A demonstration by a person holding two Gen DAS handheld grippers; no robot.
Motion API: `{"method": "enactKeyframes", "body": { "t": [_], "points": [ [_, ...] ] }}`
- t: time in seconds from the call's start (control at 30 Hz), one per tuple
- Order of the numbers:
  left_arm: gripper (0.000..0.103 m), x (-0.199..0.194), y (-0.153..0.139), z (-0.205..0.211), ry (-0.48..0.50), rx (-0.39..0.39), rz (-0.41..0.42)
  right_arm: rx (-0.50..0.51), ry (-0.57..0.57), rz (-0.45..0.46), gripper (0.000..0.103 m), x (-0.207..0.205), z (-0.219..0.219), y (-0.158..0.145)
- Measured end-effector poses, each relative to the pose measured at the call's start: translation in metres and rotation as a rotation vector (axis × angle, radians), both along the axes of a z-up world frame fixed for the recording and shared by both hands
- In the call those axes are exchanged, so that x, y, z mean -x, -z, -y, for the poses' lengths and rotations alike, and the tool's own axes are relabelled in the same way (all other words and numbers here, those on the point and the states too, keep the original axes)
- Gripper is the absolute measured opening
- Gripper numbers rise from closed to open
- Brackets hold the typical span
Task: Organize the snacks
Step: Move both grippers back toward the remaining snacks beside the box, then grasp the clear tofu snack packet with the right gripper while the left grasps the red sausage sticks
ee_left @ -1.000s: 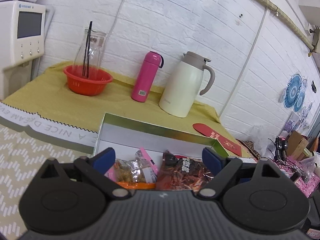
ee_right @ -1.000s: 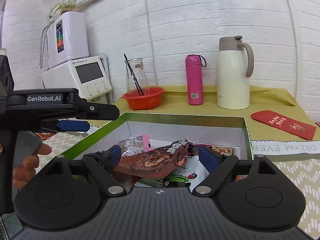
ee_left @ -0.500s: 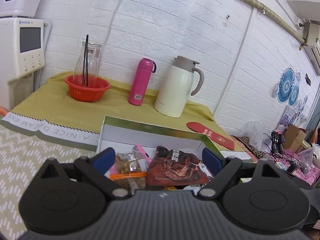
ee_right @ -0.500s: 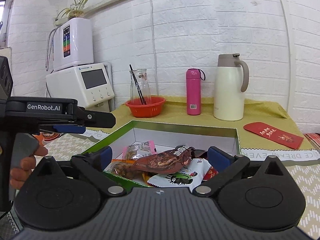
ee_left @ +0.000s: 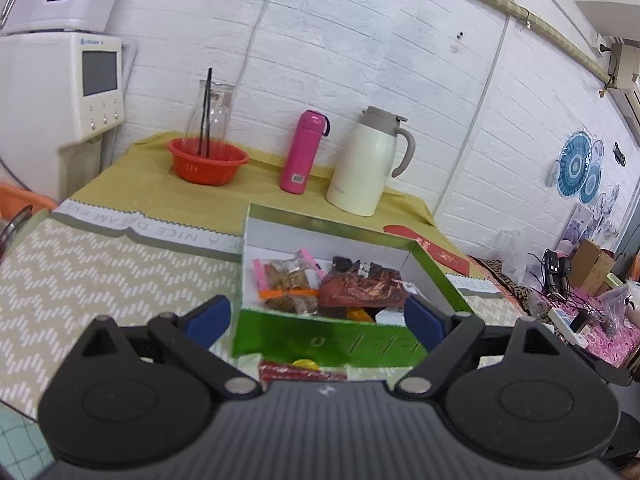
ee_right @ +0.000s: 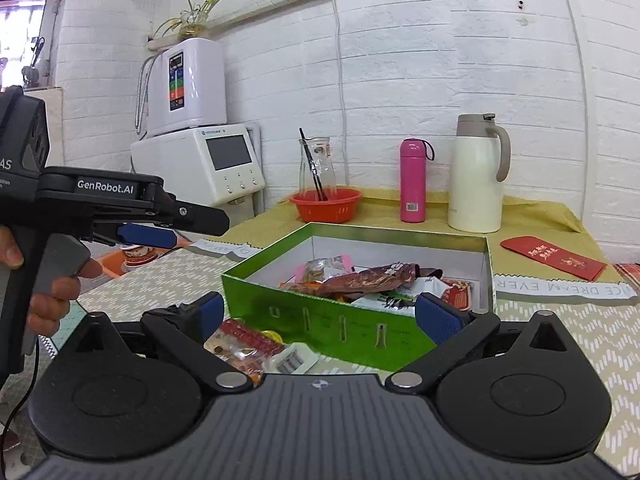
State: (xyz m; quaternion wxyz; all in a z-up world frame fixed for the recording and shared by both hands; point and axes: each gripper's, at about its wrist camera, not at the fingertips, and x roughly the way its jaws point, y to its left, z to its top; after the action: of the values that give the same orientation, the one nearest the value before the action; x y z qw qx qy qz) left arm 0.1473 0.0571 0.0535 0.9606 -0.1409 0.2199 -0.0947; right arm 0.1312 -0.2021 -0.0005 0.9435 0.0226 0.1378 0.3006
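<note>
From the left wrist, the left gripper is seen with jaws wide and empty, just before the near wall of the box; packets lie inside it, and one snack lies outside against that wall. From the right wrist, the right gripper is likewise open and empty, the box ahead, the loose snack before it. A pickup seems due next: jaws lowered over that snack.

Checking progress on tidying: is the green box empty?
No. The green box holds several snack packets, while one packet lies outside it.
</note>
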Motion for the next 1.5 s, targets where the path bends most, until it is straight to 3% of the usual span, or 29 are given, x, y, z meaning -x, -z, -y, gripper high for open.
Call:
{"method": "enactKeyframes", "body": {
  "t": [0.13,0.33,0.67,0.77,1.0,1.17,1.3,1.5],
  "points": [
    [0.086,0.027,0.024,-0.021,-0.02,0.02,-0.052,0.065,-0.074,-0.055,0.103,0.007,-0.016,0.016],
    [0.086,0.055,0.053,-0.05,-0.044,0.059,-0.115,0.278,-0.204,0.008,0.103,0.014,-0.062,0.034],
    [0.082,0.067,0.058,-0.058,0.035,0.056,-0.108,0.464,-0.393,0.008,0.103,-0.014,-0.116,0.049],
    [0.081,0.063,0.058,-0.052,0.081,0.055,-0.1,0.42,-0.365,-0.06,0.103,-0.017,-0.108,0.05],
    [0.081,0.026,0.053,-0.031,0.183,0.016,-0.083,0.317,-0.115,-0.261,0.102,0.004,-0.066,0.051],
    [0.081,-0.031,0.057,-0.016,0.226,0.002,-0.098,0.258,-0.074,-0.276,0.103,0.031,-0.037,0.057],
    [0.082,-0.065,0.069,-0.014,0.234,0.013,-0.16,0.235,-0.064,-0.285,0.103,0.039,-0.025,0.058],
    [0.08,-0.053,0.074,-0.01,0.344,0.068,-0.217,0.22,-0.058,-0.287,0.103,0.039,-0.02,0.057]
  ]
}}
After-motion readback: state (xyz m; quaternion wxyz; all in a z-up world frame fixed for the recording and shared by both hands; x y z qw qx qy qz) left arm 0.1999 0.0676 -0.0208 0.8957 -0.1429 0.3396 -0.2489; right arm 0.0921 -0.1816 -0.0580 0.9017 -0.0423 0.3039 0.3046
